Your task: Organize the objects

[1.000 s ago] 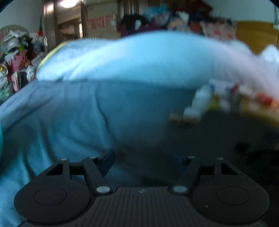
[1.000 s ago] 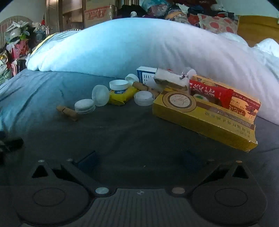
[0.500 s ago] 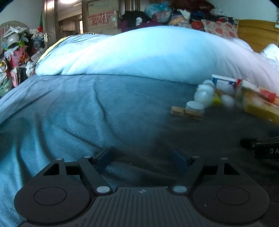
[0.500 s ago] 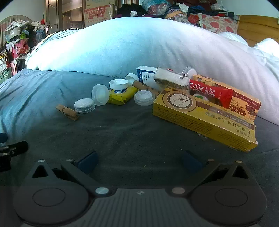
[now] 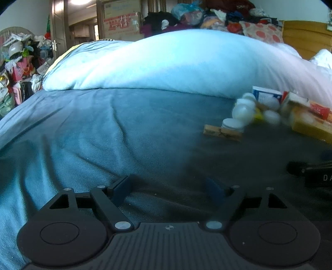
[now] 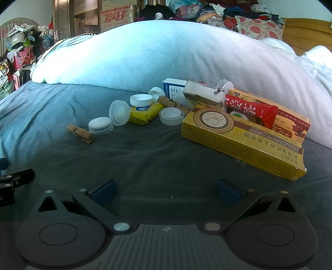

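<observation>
A heap of small items lies on the grey-blue blanket (image 6: 145,162): a long yellow box (image 6: 244,137), a red sachet (image 6: 249,110), an orange box (image 6: 276,112), a blue-and-white box (image 6: 172,88), a yellow wipes pack (image 6: 145,111), several white jar lids (image 6: 100,125), and a wooden clothespin (image 6: 79,134). My right gripper (image 6: 166,190) hovers open and empty, short of the heap. My left gripper (image 5: 169,188) is open and empty over bare blanket, with the clothespin (image 5: 222,131) and lids (image 5: 233,124) ahead to its right.
A big pale-blue duvet mound (image 6: 166,54) rises just behind the heap. The room beyond holds piled bags and clothes (image 6: 18,54), cardboard boxes (image 6: 118,14) and a wooden headboard (image 6: 307,31). Each gripper's tip shows at the other view's edge (image 5: 311,172).
The left wrist view has steadied from a blurred sweep and now shows the heap at its right. The right gripper has edged slightly closer to the heap. Both stay open.
</observation>
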`<control>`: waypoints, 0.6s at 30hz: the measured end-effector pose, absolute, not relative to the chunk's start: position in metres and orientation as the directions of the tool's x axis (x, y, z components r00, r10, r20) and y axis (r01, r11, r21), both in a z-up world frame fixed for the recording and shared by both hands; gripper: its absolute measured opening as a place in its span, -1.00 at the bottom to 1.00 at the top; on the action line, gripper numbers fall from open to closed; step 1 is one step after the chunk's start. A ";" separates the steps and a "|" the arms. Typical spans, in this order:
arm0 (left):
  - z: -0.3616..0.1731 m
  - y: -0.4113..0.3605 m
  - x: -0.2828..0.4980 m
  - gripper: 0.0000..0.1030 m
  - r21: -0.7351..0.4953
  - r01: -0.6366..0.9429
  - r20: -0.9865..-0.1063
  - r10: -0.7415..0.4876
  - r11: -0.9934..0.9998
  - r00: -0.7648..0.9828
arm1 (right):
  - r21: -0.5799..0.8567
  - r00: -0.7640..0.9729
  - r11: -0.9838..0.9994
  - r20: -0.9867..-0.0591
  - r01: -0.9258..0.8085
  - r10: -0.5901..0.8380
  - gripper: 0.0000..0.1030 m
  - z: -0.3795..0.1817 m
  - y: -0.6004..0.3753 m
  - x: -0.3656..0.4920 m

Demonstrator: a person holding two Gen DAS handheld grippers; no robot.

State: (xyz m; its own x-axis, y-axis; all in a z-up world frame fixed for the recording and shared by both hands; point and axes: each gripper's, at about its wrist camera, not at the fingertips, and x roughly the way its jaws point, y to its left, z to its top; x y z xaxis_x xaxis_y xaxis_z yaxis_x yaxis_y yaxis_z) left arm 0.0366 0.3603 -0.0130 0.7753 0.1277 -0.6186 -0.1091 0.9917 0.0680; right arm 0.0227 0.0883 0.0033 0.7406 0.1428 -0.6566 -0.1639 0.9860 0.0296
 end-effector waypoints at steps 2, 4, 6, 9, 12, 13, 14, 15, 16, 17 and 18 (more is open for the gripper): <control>-0.013 0.360 0.037 0.62 0.067 -0.109 -0.620 0.127 0.992 0.774 | 0.029 0.741 0.986 -0.657 -0.164 0.143 1.00 0.003 0.088 0.023; -0.013 0.360 0.038 0.64 0.070 -0.110 -0.621 0.130 0.991 0.773 | 0.029 0.741 0.986 -0.657 -0.164 0.143 1.00 0.003 0.088 0.022; -0.013 0.360 0.038 0.66 0.067 -0.111 -0.621 0.128 0.992 0.773 | 0.030 0.740 0.986 -0.657 -0.164 0.143 1.00 0.003 0.088 0.023; -0.013 0.359 0.040 0.70 0.065 -0.113 -0.622 0.129 0.991 0.772 | 0.029 0.740 0.986 -0.657 -0.164 0.142 1.00 0.003 0.089 0.023; -0.013 0.358 0.041 0.72 0.071 -0.118 -0.623 0.136 0.990 0.770 | 0.029 0.741 0.986 -0.657 -0.163 0.142 1.00 0.004 0.089 0.021; -0.013 0.357 0.042 0.72 0.071 -0.120 -0.624 0.138 0.990 0.769 | 0.030 0.740 0.986 -0.657 -0.163 0.142 1.00 0.003 0.089 0.022; -0.014 0.357 0.042 0.73 0.070 -0.119 -0.624 0.136 0.990 0.769 | 0.029 0.740 0.986 -0.657 -0.163 0.142 1.00 0.003 0.089 0.022; -0.013 0.358 0.042 0.74 0.068 -0.118 -0.624 0.134 0.991 0.769 | 0.030 0.740 0.986 -0.657 -0.163 0.142 1.00 0.003 0.089 0.022; -0.013 0.357 0.043 0.74 0.066 -0.119 -0.625 0.134 0.991 0.769 | 0.029 0.740 0.986 -0.657 -0.163 0.142 1.00 0.004 0.089 0.021; -0.014 0.357 0.043 0.76 0.068 -0.120 -0.625 0.135 0.991 0.768 | 0.029 0.740 0.986 -0.657 -0.163 0.142 1.00 0.003 0.089 0.022; -0.014 0.356 0.043 0.77 0.072 -0.121 -0.626 0.139 0.990 0.768 | 0.029 0.740 0.986 -0.657 -0.163 0.142 1.00 0.003 0.089 0.022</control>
